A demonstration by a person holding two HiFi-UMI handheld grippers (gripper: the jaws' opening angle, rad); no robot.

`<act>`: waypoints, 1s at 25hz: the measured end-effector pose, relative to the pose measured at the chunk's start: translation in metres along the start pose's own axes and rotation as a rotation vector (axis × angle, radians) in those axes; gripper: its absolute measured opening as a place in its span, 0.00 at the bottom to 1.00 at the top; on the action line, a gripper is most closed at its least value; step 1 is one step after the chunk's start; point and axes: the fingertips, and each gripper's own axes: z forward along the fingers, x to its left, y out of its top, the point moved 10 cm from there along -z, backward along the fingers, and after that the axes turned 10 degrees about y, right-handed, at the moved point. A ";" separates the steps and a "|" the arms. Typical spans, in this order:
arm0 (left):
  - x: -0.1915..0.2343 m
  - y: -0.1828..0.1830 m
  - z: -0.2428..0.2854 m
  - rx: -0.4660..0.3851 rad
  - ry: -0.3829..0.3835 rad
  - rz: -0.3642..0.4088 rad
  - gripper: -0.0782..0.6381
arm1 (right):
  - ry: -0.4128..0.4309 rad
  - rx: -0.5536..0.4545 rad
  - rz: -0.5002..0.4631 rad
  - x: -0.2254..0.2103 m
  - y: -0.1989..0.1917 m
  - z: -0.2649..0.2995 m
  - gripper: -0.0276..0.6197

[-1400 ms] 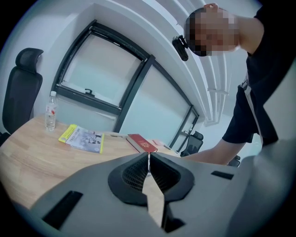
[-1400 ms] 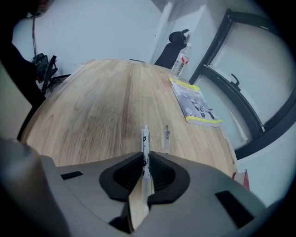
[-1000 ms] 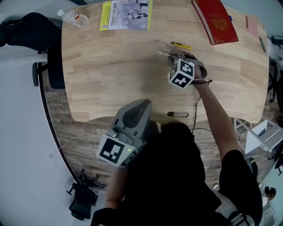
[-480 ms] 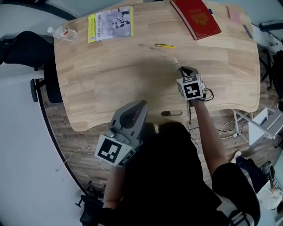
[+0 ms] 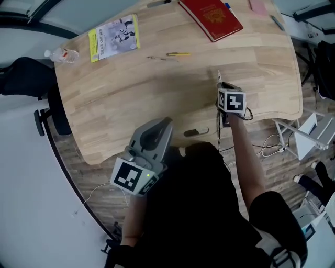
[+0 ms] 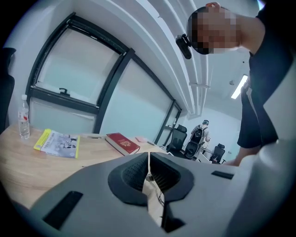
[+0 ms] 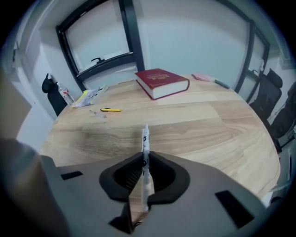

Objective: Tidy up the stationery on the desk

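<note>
My right gripper (image 5: 220, 84) hovers over the near right part of the wooden desk (image 5: 131, 99), shut on a white pen (image 7: 145, 139) that sticks out past its tips (image 5: 219, 75). My left gripper (image 5: 163, 124) is held off the desk's near edge, jaws shut with nothing between them (image 6: 148, 162). A yellow pen (image 5: 178, 54) and a thin clear pen (image 5: 155, 57) lie further back. The red book (image 5: 210, 18) lies at the far side, the yellow booklet (image 5: 114, 37) at the far left.
A water bottle (image 5: 62, 54) lies at the desk's far left corner. A pink note (image 5: 257, 6) and a dark pen (image 5: 277, 22) sit at the far right. A black chair (image 5: 26, 78) stands left of the desk. A cable slot (image 5: 196, 132) is in the near edge.
My right gripper has carried the white pen away from the yellow pen toward the near right of the desk and rolled its wrist. The left gripper has hardly shifted.
</note>
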 end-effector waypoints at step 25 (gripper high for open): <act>0.001 -0.001 -0.007 0.006 0.019 0.008 0.16 | 0.000 0.029 0.035 -0.010 0.003 0.026 0.23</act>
